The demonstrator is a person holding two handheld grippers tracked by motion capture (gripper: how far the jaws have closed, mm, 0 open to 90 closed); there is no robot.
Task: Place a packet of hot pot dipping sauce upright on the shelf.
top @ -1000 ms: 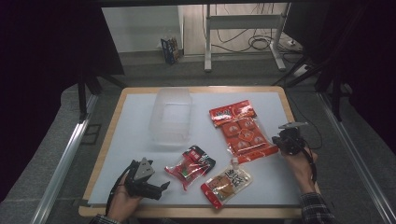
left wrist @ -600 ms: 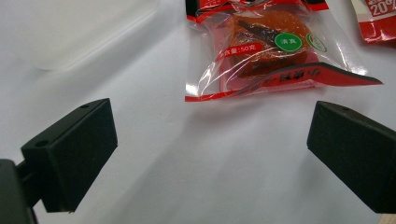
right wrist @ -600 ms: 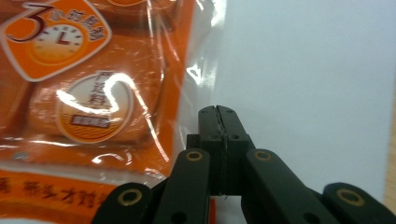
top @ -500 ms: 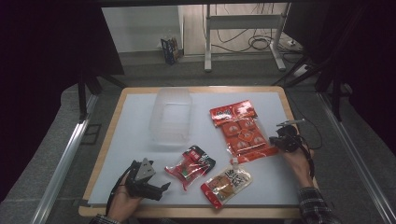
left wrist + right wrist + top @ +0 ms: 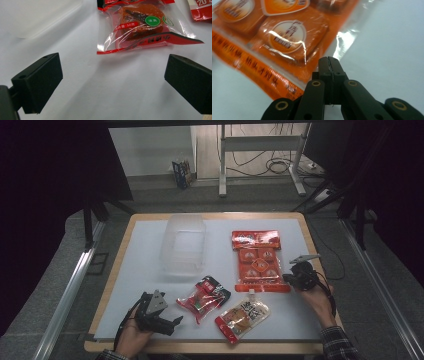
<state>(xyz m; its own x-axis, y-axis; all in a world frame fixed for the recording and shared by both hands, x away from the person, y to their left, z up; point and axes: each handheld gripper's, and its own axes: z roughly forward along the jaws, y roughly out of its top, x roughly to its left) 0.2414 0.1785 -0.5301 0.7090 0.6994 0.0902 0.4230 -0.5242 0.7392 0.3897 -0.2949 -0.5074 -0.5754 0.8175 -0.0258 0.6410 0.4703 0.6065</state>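
A large red-orange multipack lies flat at the right middle of the white table. My right gripper is shut, its tips at the pack's lower right edge. In the right gripper view the closed jaws of the right gripper meet the clear seal of the multipack; whether film is pinched I cannot tell. My left gripper stands open near the front left, pointing at a small red snack packet. In the left gripper view that packet lies beyond the wide-apart jaws of the left gripper.
A clear plastic tub sits upside-down-looking at the back left of the table. An orange-and-white pouch lies near the front edge, right of the small packet. The table has a wooden rim; metal rails run along both sides.
My right gripper has shifted a little to the left, closer onto the multipack's lower right edge. The left gripper and the packets have stayed where they were.
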